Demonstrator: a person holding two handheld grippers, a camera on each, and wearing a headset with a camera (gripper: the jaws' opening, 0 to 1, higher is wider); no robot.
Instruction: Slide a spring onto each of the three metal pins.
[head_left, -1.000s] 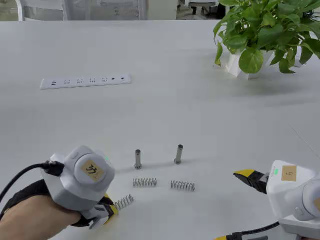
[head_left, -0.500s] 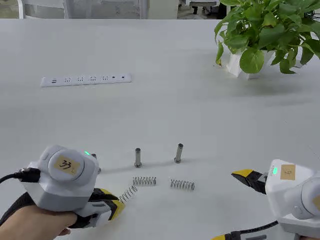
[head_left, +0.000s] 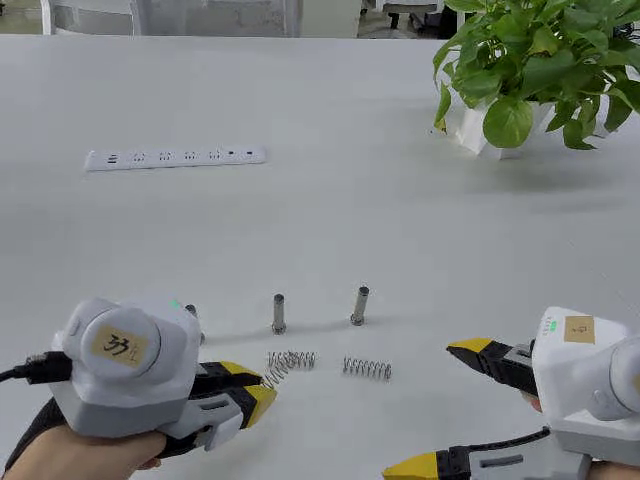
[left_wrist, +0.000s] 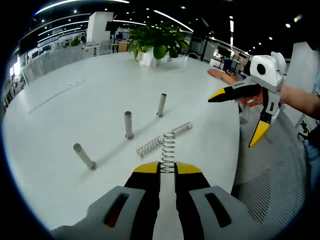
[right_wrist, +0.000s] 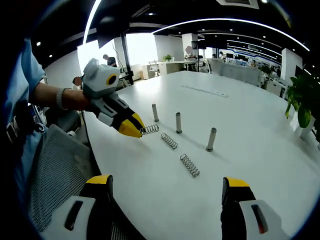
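Note:
Three upright metal pins stand on the white table: one (head_left: 279, 313), one (head_left: 359, 305), and a third (head_left: 192, 315) half hidden behind my left gripper (head_left: 262, 392). In the left gripper view the pins (left_wrist: 84, 156) (left_wrist: 128, 124) (left_wrist: 161, 104) lie ahead. My left gripper (left_wrist: 167, 167) is shut on a spring (left_wrist: 168, 150) that sticks out from its tips, above the table and just short of the pins. Two springs (head_left: 295, 358) (head_left: 367, 368) lie flat in front of the pins. My right gripper (head_left: 435, 407) hangs open at the right, with nothing between its fingers.
A white power strip (head_left: 175, 157) lies at the far left. A potted plant (head_left: 530, 60) stands at the far right corner. The table's near edge runs just under both grippers, and a mesh chair (right_wrist: 55, 170) sits by it.
My left gripper has turned and moved right and forward, lifting its spring off the table towards the pins. The right gripper has shifted slightly, and its lower jaw now shows.

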